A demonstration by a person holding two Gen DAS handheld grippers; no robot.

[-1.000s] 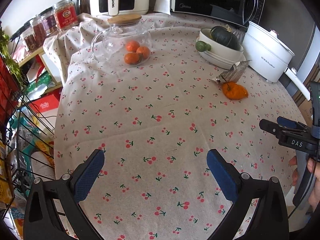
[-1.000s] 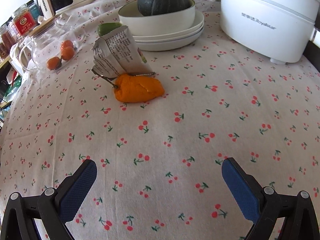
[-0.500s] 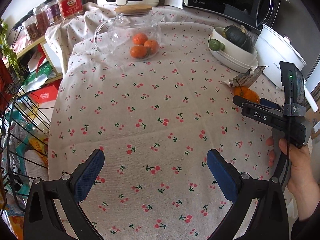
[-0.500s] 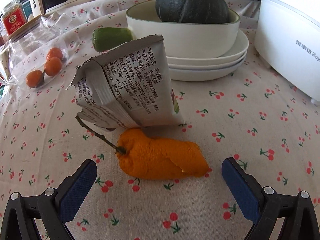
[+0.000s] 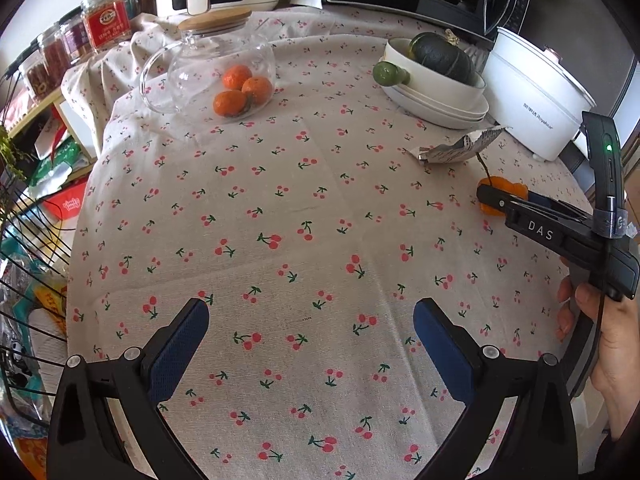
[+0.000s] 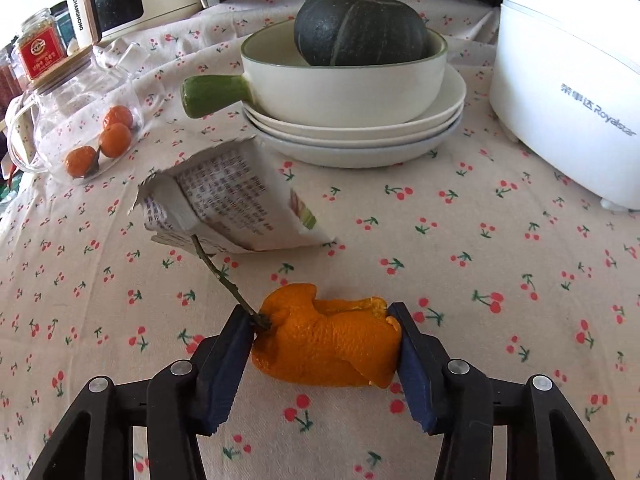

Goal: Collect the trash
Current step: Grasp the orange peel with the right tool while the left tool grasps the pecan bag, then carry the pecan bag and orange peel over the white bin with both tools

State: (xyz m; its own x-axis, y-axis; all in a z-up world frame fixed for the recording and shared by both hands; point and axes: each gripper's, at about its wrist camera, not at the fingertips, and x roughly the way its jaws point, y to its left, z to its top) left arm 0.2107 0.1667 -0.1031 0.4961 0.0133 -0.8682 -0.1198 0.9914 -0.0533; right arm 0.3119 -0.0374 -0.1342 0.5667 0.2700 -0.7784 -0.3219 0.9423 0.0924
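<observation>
The orange peel [image 6: 326, 344], light, soft and easily crushed, is clamped across its middle on the tablecloth [image 6: 500, 260] by the just-closing right gripper [image 6: 326, 354]; the left gripper [image 5: 310, 340] is held apart.

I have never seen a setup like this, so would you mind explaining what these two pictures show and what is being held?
There is no robot here: a person holds a pair of hand-held tongs in each hand, and each carries a wide-angle camera looking along its fingers.

The left view shows the left tongs open over the cherry-print tablecloth, holding nothing. At its right edge you see the person's right hand with the other tool.

The right view shows the right tongs, whose jaws have just been closing, with their blue pads against both sides of an orange peel lying on the cloth.

Behind it lie an empty printed packet, a dark squash in a handled bowl, and a glass teapot with small oranges.
</observation>
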